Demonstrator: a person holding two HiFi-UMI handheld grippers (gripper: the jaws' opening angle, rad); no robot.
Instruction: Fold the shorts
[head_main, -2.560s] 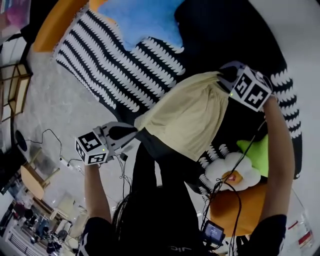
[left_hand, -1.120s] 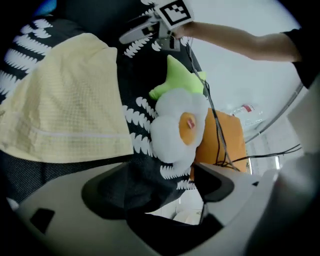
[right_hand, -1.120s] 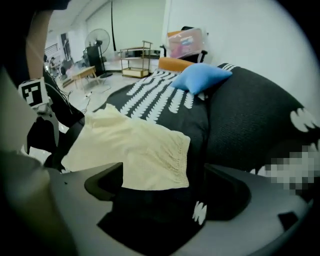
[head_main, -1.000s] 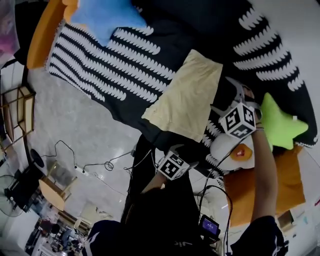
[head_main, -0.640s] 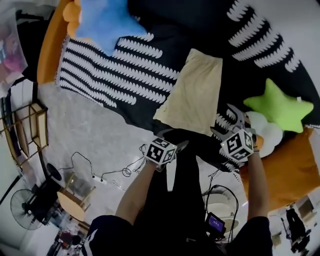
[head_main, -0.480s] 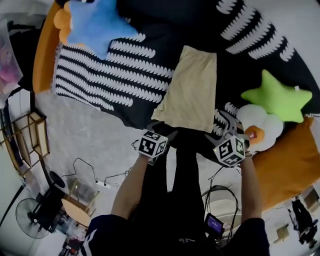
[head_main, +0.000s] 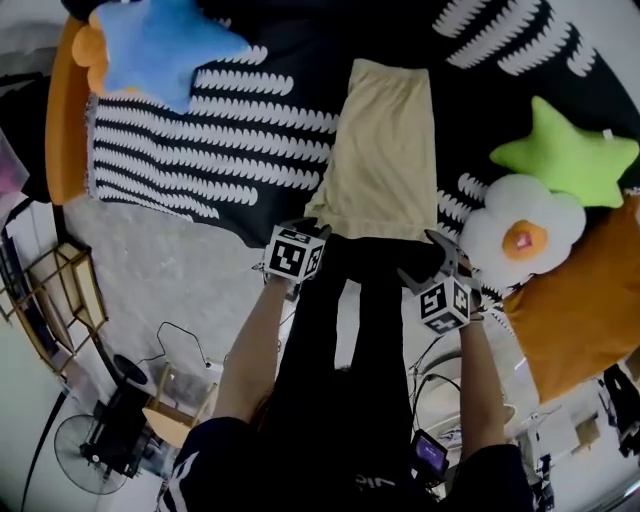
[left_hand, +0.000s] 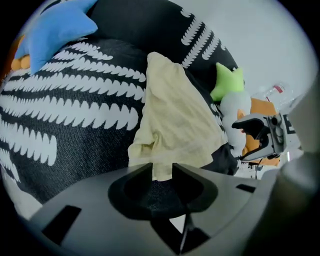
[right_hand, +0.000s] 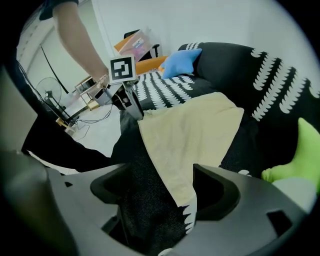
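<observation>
The pale yellow shorts (head_main: 385, 140) lie folded lengthwise on the black-and-white blanket (head_main: 200, 120), near hem toward me. My left gripper (head_main: 315, 232) is at the hem's left corner. In the left gripper view its jaws (left_hand: 162, 167) are closing, still a little apart, with that corner of the shorts (left_hand: 172, 115) between them. My right gripper (head_main: 430, 250) is at the hem's right corner. In the right gripper view it (right_hand: 161, 172) stands wide and is starting to close, the shorts' (right_hand: 190, 130) corner lying between its jaws without touching the pads.
A blue star pillow (head_main: 160, 40) lies at the far left, with a green star pillow (head_main: 565, 145), a white flower pillow (head_main: 520, 240) and an orange cushion (head_main: 580, 310) to the right. My black-clad legs (head_main: 350, 330) press against the bed edge. Cables lie on the floor (head_main: 190, 290).
Both grippers have come in from below to the shorts' near hem, one at each corner. The left gripper's jaws have narrowed.
</observation>
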